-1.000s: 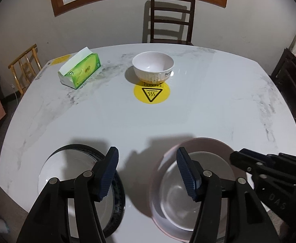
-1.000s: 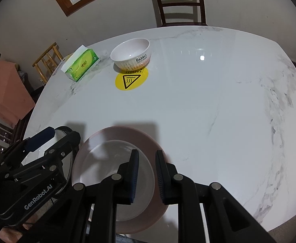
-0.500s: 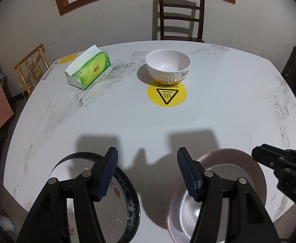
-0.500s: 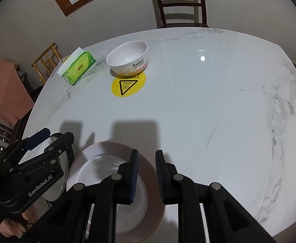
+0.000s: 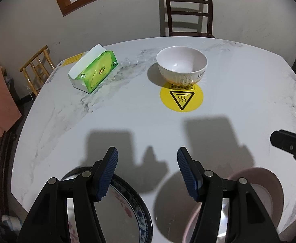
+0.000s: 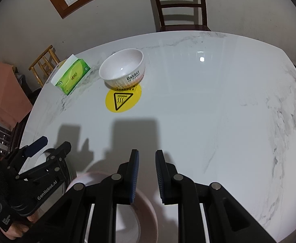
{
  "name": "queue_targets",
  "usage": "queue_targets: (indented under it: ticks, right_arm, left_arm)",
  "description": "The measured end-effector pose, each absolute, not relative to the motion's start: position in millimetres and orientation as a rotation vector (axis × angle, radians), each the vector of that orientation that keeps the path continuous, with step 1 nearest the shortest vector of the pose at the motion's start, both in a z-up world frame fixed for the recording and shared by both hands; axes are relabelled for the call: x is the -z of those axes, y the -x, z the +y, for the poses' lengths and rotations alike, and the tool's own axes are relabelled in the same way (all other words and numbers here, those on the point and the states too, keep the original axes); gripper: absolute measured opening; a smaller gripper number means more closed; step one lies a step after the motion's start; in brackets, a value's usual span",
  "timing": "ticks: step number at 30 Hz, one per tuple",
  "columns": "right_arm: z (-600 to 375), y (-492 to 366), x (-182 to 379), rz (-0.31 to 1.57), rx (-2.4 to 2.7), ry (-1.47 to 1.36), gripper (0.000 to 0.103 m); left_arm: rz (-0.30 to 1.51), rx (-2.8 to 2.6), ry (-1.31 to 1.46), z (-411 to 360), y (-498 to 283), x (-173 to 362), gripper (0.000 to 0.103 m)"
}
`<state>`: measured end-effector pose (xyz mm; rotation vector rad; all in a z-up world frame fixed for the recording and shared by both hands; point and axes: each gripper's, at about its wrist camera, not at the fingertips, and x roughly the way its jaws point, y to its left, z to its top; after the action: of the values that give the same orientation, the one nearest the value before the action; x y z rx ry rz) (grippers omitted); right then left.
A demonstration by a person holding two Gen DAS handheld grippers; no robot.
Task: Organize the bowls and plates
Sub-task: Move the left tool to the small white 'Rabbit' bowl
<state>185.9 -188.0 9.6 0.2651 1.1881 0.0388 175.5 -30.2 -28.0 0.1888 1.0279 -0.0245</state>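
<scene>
A white bowl (image 5: 182, 64) (image 6: 122, 68) stands upright on the far half of the marble table (image 5: 127, 121), at the edge of a yellow warning sticker (image 5: 181, 98). A blue-rimmed plate (image 5: 127, 212) lies near the front edge, under my left gripper (image 5: 147, 158). That gripper is open, with only bare table between its pads. A pink plate (image 5: 269, 186) (image 6: 144, 206) lies to the right of it, under my right gripper (image 6: 147, 156). Its jaws are shut to a narrow gap with nothing in them. Both plates are partly hidden by the fingers.
A green tissue box (image 5: 93, 71) (image 6: 72, 77) sits at the far left of the table. A dark wooden chair (image 5: 188, 10) stands behind the table and a bamboo chair (image 5: 37, 68) to its left. A hand (image 6: 16, 228) holds the left gripper.
Both grippers have moved forward across the table toward the bowl. The two plates have slipped to the bottom of both views. Neither gripper's jaws have changed.
</scene>
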Motion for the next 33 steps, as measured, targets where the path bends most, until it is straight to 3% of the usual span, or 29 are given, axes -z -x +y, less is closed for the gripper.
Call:
queue_targets:
  ticks: [23, 33]
  right_arm:
    - [-178.4, -284.3, -0.5, 1.179, -0.081, -0.238, 0.018]
    - [-180.0, -331.3, 11.8, 1.178, -0.058, -0.239, 0.024]
  left_arm:
    - [1.073, -0.019, -0.181, -18.3, -256.6, 44.4, 0.058]
    - [1.064, -0.047, -0.170, -11.6, -294.8, 43.6, 0.061]
